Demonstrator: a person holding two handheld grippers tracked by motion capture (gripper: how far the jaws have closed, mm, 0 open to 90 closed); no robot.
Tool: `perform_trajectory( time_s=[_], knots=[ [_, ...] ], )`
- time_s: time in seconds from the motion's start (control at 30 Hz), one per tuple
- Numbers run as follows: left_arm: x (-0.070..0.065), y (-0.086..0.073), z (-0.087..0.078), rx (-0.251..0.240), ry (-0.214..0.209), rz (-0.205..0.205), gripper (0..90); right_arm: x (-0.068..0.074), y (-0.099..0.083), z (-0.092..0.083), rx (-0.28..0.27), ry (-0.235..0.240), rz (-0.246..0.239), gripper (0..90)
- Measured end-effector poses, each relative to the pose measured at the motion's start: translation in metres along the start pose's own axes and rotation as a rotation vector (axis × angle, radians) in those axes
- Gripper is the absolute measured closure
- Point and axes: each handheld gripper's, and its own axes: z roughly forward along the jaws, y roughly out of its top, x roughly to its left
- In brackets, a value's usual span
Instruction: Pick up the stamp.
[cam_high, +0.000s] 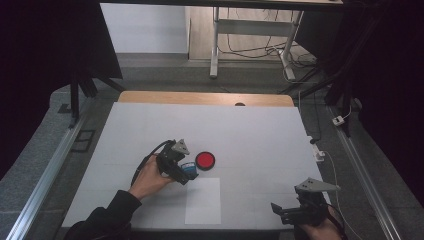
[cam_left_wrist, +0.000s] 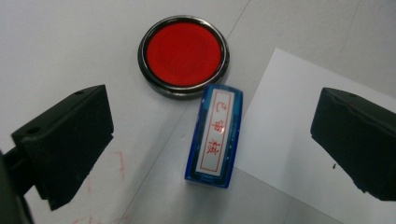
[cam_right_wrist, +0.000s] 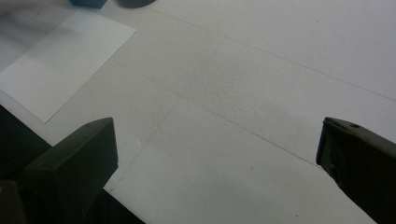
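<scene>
A: Stamp (cam_left_wrist: 214, 137), where is it lying?
B: Flat on the white mat (cam_high: 260, 135), one end touching the ink pad (cam_left_wrist: 183, 50), the other end just overlapping the paper (cam_left_wrist: 299, 140). Blue translucent plastic, oblong block, white label with red characters facing up.
A: Ink pad?
B: Round, shiny metal rim, matte red inside.
A: Left gripper (cam_left_wrist: 212, 140)?
B: Hovering over the stamp, black blocky jaws spread wide, stamp sitting between them, nothing touching.
A: Right gripper (cam_right_wrist: 217, 163)?
B: Sitting at the mat's near right corner, well apart from the stamp, jaws gaping too, holding nothing.
A: Mat surface?
B: Faintly textured, thin seam lines crossing it, some red smudges near the left jaw.
</scene>
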Motion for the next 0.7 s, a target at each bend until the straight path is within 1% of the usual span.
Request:
perform_trajectory(
  time_s=[0.1, 0.17, 0.2, 0.3, 0.33, 0.4, 0.47, 0.5, 0.57, 0.7],
  knots=[
    [0.0006, -0.0025, 0.0035, 0.016, 0.001, 0.007, 0.0, 0.0002, 0.0001, 0.0002, 0.002, 0.000, -0.003, 0.0],
    [0.0012, -0.0030, 0.0046, 0.018, -0.008, 0.010, 0.0, 0.0002, 0.0001, 0.0003, 0.003, 0.000, -0.003, 0.0],
    [0.0013, -0.0030, 0.0048, 0.019, -0.006, 0.012, 0.0, 0.0002, 0.0001, 0.0003, 0.003, 0.000, -0.004, 0.0],
    [0.0014, -0.0035, 0.0039, 0.022, 0.009, 0.026, 5.5, 0.0002, 0.0001, 0.0004, 0.004, 0.000, -0.004, 0.0],
    [0.0017, -0.0039, 0.0031, 0.019, 0.010, 0.031, 7.9, 0.0003, 0.0001, 0.0004, 0.004, 0.000, -0.005, 0.0],
    [0.0024, -0.0046, 0.0011, 0.018, -0.001, 0.043, 17.6, 0.0004, 0.0001, 0.0004, 0.005, -0.001, -0.005, 0.0],
    [0.0028, -0.0047, -0.0006, 0.023, 0.010, 0.047, 23.5, 0.0003, 0.0002, 0.0005, 0.005, 0.000, -0.004, 0.0],
    [0.0032, -0.0047, -0.0016, 0.019, 0.006, 0.049, 28.2, 0.0003, 0.0002, 0.0006, 0.005, 0.000, -0.004, 0.0],
    [0.0034, -0.0047, -0.0033, 0.011, -0.006, 0.054, 34.3, 0.0004, 0.0002, 0.0006, 0.007, -0.001, -0.005, 0.0],
    [0.0020, -0.0038, -0.0041, 0.016, -0.018, 0.078, 44.6, 0.0006, 0.0003, 0.0008, 0.009, 0.000, -0.006, 0.0]
  ],
)
